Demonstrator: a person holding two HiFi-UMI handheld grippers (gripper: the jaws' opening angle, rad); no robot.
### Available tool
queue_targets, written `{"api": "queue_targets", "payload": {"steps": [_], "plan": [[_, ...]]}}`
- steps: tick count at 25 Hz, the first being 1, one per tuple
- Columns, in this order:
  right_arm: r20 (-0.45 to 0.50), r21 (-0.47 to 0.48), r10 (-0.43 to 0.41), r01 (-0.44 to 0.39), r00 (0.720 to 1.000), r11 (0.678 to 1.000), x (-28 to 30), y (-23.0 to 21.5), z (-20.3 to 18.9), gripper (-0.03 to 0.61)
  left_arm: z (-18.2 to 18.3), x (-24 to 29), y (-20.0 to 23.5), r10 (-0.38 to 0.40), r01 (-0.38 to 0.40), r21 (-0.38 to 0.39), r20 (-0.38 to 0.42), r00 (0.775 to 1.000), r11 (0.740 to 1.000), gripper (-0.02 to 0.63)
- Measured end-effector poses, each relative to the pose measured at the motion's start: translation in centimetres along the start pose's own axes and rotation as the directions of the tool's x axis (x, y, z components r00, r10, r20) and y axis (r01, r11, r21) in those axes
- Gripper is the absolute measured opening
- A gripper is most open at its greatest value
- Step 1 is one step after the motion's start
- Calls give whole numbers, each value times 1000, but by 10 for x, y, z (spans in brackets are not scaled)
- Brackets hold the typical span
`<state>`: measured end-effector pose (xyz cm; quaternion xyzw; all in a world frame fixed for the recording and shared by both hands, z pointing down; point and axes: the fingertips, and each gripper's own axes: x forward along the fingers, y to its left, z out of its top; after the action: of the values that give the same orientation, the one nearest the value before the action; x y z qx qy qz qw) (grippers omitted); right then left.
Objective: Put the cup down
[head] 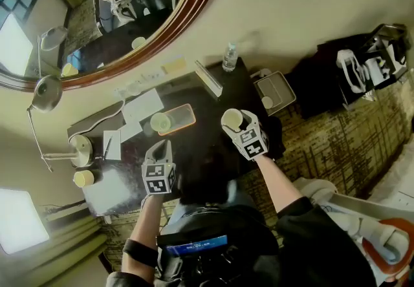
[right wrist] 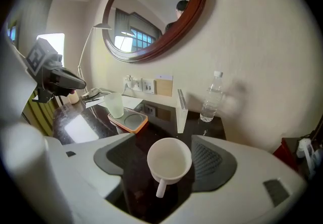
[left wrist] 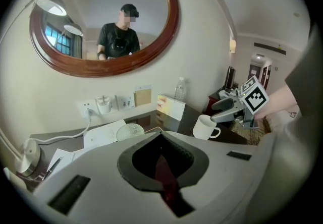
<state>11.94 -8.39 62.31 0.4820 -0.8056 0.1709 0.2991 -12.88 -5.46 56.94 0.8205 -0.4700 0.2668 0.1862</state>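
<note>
**Cup on the desk, right jaws wide above it**

The white cup stands upright on the dark desk, its mouth up and its handle toward the right gripper's camera. In the right gripper view it sits between the two jaws, which stand well apart with a gap on either side of the cup; neither pad presses on it. The left gripper view shows the right gripper just above and behind the cup's rim, while the cup rests on the desk.

The left gripper has its jaws together, with nothing between them. In the head view it is over the desk's near edge, apart from the cup.

Beyond the cup lies a tray with an orange rim, and a pale glass stands at the tray's far left corner. A clear card stand is upright behind the tray. A water bottle stands near the wall, at the desk's far right. An oval mirror in a wooden frame hangs above. White papers lie at the desk's left, near a lamp.
</note>
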Motion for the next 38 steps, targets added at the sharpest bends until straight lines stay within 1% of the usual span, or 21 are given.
{"api": "queue_targets", "payload": {"steps": [1,4,7,8,11,12,17,19,22,26,28,30,34,37,38], "plan": [[10,-3,7,-7,1000,1000,-6,3,4,308,2,-2,-2,-4,4,-9,0,1000,1000,0],[43,8,32,-32,999,999,-24,13,19,205,9,-6,-6,-14,15,-25,16,1000,1000,0],[76,23,41,-43,996,999,-40,20,30,130,0,-5,2,7,-7,-21,22,1000,1000,0],[78,29,42,-44,996,999,-44,21,31,113,-3,-6,3,11,-10,-26,19,1000,1000,0],[83,44,53,-57,995,997,-56,26,32,31,-4,-9,4,19,-18,-49,23,1000,999,0],[88,47,53,-57,995,997,-59,28,33,16,-5,-10,5,25,-24,-50,27,999,998,0],[108,106,52,-63,993,992,-67,32,30,13,-6,-13,5,31,-29,-34,44,999,999,0],[110,117,53,-66,993,991,-68,33,28,14,-6,-15,6,33,-31,-31,58,998,999,0],[106,126,63,-76,992,989,-70,36,25,14,-5,-19,-1,17,-15,-28,58,998,999,0],[110,130,73,-87,991,988,-68,37,24,14,3,-23,-10,2,-4,18,63,998,1000,0],[112,132,74,-89,991,987,-67,37,23,14,4,-23,-10,3,-3,5,73,997,1000,0],[115,129,73,-88,991,988,-67,36,23,14,3,-21,-9,4,-2,-23,82,997,1000,0],[110,125,78,-92,991,988,-67,36,22,14,-4,-15,2,43,-40,-46,86,995,998,0],[98,126,86,-98,991,987,-69,37,19,14,-3,-9,6,49,-44,-64,79,996,997,2],[97,125,89,-101,991,987,-69,38,18,14,-3,-6,7,50,-45,-74,70,996,996,32]]}}
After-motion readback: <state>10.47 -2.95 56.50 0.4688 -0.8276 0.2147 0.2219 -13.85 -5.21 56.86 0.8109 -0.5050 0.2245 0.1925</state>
